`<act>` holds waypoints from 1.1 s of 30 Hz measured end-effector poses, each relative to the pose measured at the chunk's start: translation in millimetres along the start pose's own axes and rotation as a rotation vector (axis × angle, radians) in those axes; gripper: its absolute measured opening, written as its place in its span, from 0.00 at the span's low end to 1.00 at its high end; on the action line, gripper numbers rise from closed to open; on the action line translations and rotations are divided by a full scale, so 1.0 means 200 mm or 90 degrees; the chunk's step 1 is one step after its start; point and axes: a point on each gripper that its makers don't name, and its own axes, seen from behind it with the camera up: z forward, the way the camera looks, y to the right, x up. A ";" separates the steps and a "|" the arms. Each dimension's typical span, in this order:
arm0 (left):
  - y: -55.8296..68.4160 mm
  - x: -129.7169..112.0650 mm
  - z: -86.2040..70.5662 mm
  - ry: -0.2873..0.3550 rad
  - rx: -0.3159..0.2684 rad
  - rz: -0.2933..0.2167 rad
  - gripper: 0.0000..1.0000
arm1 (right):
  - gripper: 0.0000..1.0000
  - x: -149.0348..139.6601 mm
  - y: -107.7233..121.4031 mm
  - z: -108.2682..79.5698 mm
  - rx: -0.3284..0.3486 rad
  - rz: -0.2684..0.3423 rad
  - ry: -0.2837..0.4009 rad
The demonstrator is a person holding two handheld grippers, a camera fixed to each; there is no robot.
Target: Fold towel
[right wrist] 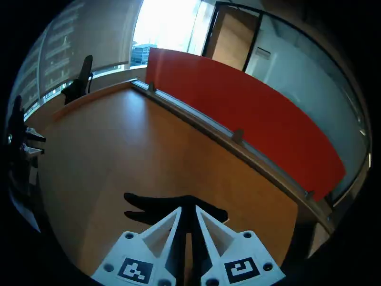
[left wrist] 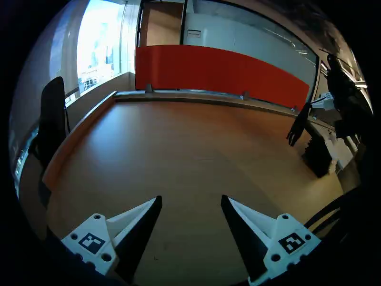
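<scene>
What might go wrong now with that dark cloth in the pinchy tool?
The right gripper pinches just a small part of the dark floppy cloth, so it might slip from the jaws. It dangles bunched over the brown wooden desk, so it may land crumpled. The left gripper is open and empty, so nothing steadies the cloth.

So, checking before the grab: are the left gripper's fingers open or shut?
Open: on the left gripper, the fingers stand wide apart, table visible between them.
</scene>
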 end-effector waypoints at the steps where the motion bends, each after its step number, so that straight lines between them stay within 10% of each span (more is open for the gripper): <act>1: 0.01 0.00 0.00 0.000 0.000 -0.001 0.92 | 0.05 -0.01 0.03 -0.01 -0.004 0.001 -0.003; 20: 0.11 0.06 0.06 -0.009 -0.007 0.010 0.92 | 0.05 -0.23 0.55 -0.21 -0.083 0.021 -0.048; 33: 0.17 0.08 0.09 -0.011 -0.017 0.022 0.92 | 0.05 -0.36 0.64 -0.32 -0.100 0.035 -0.067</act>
